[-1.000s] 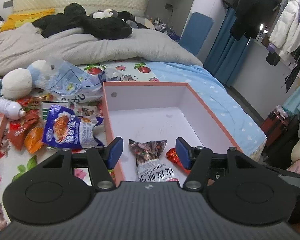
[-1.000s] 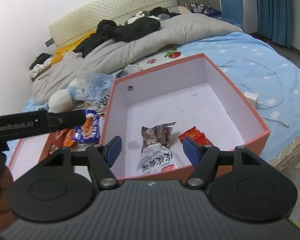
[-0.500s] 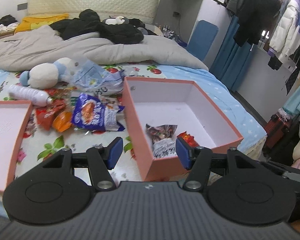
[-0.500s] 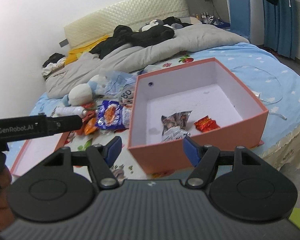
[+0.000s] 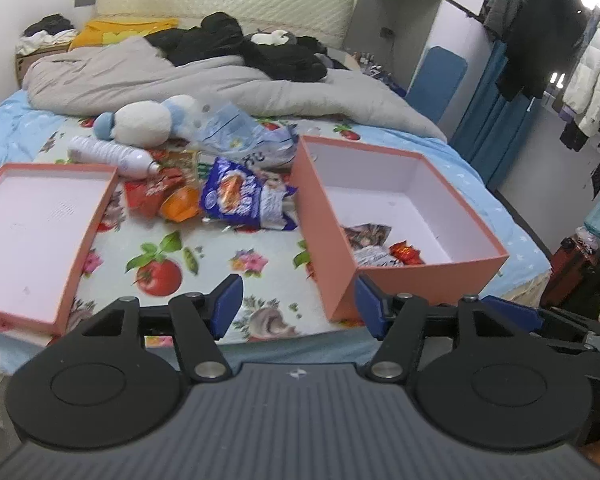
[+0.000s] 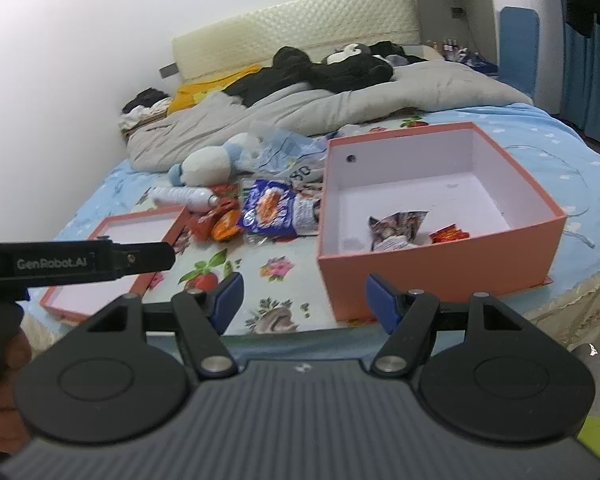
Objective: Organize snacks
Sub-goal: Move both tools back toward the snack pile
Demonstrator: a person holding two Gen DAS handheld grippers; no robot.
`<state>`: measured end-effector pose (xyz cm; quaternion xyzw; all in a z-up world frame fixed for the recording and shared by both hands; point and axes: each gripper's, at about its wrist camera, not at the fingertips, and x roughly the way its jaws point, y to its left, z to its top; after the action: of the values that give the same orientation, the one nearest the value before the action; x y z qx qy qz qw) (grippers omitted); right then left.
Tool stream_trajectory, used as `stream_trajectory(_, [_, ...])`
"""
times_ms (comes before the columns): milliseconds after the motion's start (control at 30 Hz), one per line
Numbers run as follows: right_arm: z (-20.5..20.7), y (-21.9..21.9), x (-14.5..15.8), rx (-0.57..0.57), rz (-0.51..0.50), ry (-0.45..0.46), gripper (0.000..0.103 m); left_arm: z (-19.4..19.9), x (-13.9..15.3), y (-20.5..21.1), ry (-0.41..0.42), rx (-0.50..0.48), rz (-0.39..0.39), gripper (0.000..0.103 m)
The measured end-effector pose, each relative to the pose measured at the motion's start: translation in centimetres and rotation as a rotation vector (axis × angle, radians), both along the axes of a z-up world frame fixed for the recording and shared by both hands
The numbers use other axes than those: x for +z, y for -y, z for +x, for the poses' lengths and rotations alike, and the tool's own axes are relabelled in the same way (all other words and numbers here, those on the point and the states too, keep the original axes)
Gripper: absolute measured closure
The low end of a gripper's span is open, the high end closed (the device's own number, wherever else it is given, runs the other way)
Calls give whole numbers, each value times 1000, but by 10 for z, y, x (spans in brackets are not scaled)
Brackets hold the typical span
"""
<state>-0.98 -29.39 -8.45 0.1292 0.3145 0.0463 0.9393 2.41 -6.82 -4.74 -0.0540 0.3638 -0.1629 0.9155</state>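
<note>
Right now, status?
Left tool, right tool open, empty. Two snacks in box; blue bag, others loose. Nothing blocking.

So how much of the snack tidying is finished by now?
Barely started. Two packets, a dark one and a red one, already lie in the deep pink box. Nothing is in hand: the left gripper and right gripper are both open and empty. The blue bag, orange packet and other snacks on the bedspread still need boxing.

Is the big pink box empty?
No. The big pink box holds two snack packets: a dark one and a small red one.
</note>
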Motion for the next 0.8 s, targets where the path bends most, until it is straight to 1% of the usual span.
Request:
stream_trajectory(200, [0, -16, -8, 40, -6, -18, 33, -5, -5, -18, -9, 29, 16, 36])
stream_trajectory(333, [8, -26, -12, 59, 12, -23, 33, -3, -5, -30, -5, 66, 2, 35])
stream_trajectory(467, [16, -39, -12, 84, -6, -11, 33, 2, -9, -42, 5, 87, 4, 34])
stream_trajectory(633, [30, -54, -14, 118, -28, -2, 33, 18, -24, -51, 15, 89, 42, 34])
stream_trajectory(733, [43, -61, -16, 143, -48, 10, 33, 37, -37, -56, 26, 75, 66, 34])
stream_trajectory(800, [53, -66, -19, 160, -68, 14, 33, 53, -47, -57, 29, 56, 98, 34])
